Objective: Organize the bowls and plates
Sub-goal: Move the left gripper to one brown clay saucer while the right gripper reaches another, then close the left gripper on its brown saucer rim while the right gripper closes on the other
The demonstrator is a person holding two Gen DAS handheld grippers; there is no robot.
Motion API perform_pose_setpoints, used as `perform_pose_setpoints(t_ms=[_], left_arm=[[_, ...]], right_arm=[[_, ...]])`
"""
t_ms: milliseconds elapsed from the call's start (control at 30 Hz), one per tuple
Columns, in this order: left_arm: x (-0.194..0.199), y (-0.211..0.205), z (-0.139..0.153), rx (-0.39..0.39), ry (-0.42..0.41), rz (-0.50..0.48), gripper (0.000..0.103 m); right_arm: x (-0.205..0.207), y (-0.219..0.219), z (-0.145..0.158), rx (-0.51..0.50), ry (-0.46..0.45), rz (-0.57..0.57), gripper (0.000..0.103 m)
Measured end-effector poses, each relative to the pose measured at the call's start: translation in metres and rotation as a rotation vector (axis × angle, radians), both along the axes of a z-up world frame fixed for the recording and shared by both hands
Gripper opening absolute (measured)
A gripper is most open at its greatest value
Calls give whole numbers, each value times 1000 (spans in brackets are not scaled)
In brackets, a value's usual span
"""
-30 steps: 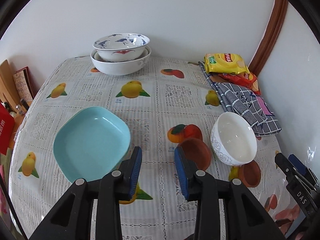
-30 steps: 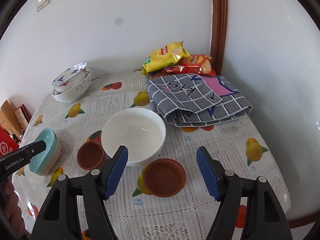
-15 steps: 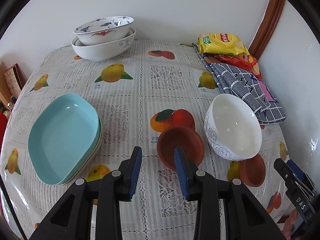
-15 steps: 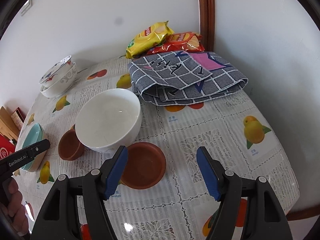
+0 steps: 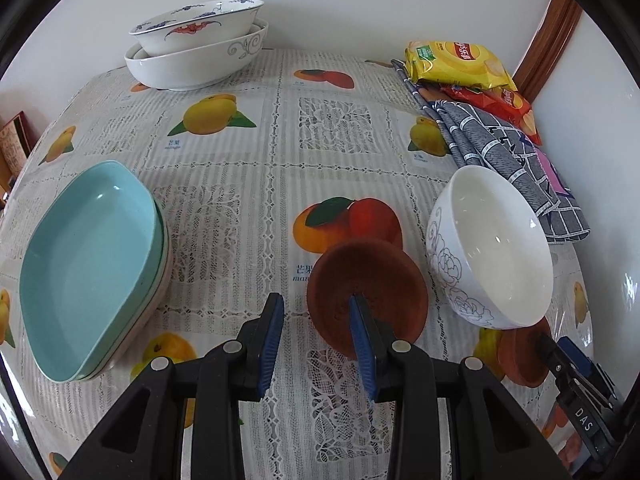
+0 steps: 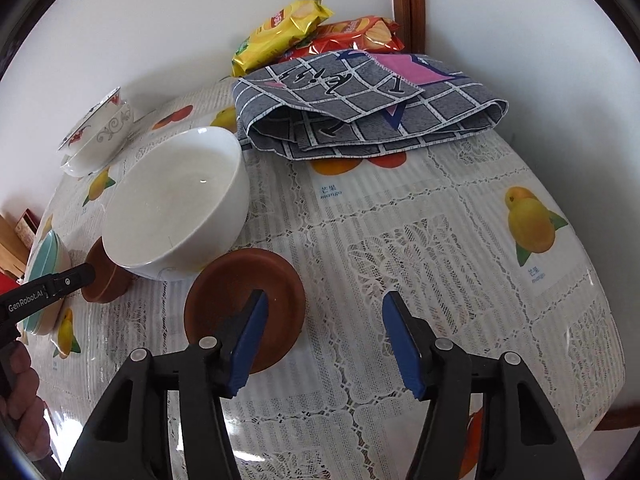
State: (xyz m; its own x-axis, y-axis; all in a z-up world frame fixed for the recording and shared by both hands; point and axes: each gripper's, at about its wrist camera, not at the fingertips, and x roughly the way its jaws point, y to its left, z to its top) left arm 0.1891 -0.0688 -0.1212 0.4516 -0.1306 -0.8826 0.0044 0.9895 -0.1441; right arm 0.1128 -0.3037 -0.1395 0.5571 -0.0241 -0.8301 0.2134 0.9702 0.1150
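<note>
A brown saucer (image 5: 366,284) lies on the table in front of my left gripper (image 5: 316,328), which is open; its right finger reaches over the saucer's near rim. A white bowl (image 5: 492,248) stands just right of it. A second brown saucer (image 6: 244,304) lies before my right gripper (image 6: 320,332), which is open wide, its left finger over the saucer. The white bowl (image 6: 176,204) sits behind that saucer. Stacked teal plates (image 5: 88,264) lie at the left. Two nested patterned bowls (image 5: 196,44) stand at the back.
A folded grey checked cloth (image 6: 360,104) and snack bags (image 6: 284,28) lie at the back right by the wall. The fruit-print tablecloth (image 5: 240,176) covers the table. The table's right edge (image 6: 600,360) is close to my right gripper.
Both grippers have moved forward and lower. The left now reaches the first brown saucer's rim; the right has come over the second saucer. Both stay open.
</note>
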Motion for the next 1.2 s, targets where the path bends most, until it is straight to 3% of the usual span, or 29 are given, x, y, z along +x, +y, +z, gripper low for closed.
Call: perform_pose_setpoints(t_ms=[333,600,733,967,1200], left_arm=[[12,-3,-15,-13,29,-8,32],[15,-5,-19,0,17,-11,32],[15,-5,-20,-15,-3,-26,39],[13,-11,-21,-6,-15,-68,52],[14,-13,-21,-2,-12,-57,52]], right_arm=[[8,13,-13,-57,23,33,58],[5,10,-18,-47,-23,32,59],[4,10,-19,-49,-33,46,60],[7,12,-20,-41,-30,72,70],[8,14,-20,-47,-27,64,71]])
